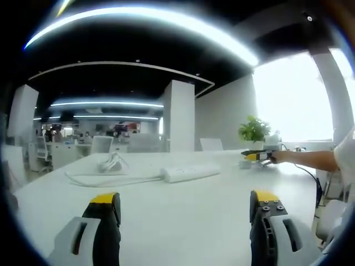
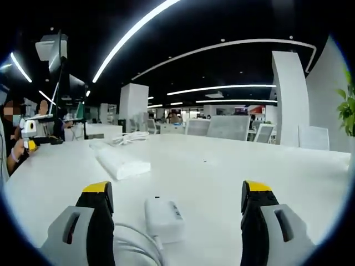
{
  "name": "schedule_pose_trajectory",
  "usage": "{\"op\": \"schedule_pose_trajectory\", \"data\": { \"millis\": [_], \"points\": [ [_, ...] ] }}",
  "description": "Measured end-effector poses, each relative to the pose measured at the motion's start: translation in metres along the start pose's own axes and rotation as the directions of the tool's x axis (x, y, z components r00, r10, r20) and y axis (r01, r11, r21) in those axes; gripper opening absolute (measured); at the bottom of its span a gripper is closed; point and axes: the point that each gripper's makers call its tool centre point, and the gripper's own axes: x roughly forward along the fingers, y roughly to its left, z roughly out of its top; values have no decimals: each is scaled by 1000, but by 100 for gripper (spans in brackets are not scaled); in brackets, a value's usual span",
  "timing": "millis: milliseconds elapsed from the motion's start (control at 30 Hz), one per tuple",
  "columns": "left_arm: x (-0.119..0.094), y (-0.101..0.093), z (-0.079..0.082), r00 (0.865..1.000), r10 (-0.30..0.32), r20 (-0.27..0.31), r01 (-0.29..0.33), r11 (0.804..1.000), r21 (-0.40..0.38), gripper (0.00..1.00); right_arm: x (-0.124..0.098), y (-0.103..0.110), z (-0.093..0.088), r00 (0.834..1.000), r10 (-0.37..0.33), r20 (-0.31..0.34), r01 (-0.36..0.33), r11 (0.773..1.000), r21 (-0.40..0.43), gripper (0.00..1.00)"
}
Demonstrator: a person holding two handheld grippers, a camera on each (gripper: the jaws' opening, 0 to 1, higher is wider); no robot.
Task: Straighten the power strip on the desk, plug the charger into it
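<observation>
- While both tools hover low over the white desk (image 1: 183, 216), the left tongs (image 1: 186, 208) stand wide apart with nothing between their yellow-tipped jaws.
- Ahead of them, well apart, the white power strip (image 1: 191, 173) lies flat on the desk, set at a slant across the left gripper view, one end nearer the middle and the other reaching toward the right.
- From the strip's near end a white cord (image 1: 105, 178) runs off to the left and ends in a loose coil farther back on the desk.
- At the right of that view a person's arm (image 1: 310, 159) reaches in over the desk, carrying the right tongs (image 1: 260, 157); from here I cannot tell how their jaws stand.
- A green potted plant (image 1: 254, 131) stands behind that arm, near the bright window.
- Seen from the right gripper view, the right tongs (image 2: 177, 205) are spread wide and hold nothing.
- Between their jaws, close in, the white charger (image 2: 163, 217) rests on the desk, untouched by either jaw, its white cable (image 2: 136, 244) curling away toward the lower left.
- Beyond the charger and to the left, the power strip (image 2: 121, 162) lies angled away, apart from the charger.
</observation>
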Motion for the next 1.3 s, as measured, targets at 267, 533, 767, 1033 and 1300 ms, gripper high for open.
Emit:
{"op": "schedule_pose_trajectory", "data": {
  "millis": [267,533,767,1033,1300],
  "points": [
    [-1,0,0,1000,2,2,-2,1000,-1,99,-2,10,-4,1000,1,-28,-1,1000,6,94],
    [-2,-1,0,1000,2,6,-2,1000,-3,99,-1,14,-17,993,20,-120,-16,999,32,94],
    [-3,-1,1,1000,1,7,-1,1000,-2,99,-2,18,-22,988,28,-151,-24,999,27,94],
    [-4,-2,3,1000,0,14,0,1000,-4,99,-2,11,-25,985,22,-169,-15,999,44,90],
    [-5,-2,3,1000,0,15,0,1000,-2,99,-4,9,-27,984,14,-178,-4,999,53,88]
  ]
}}
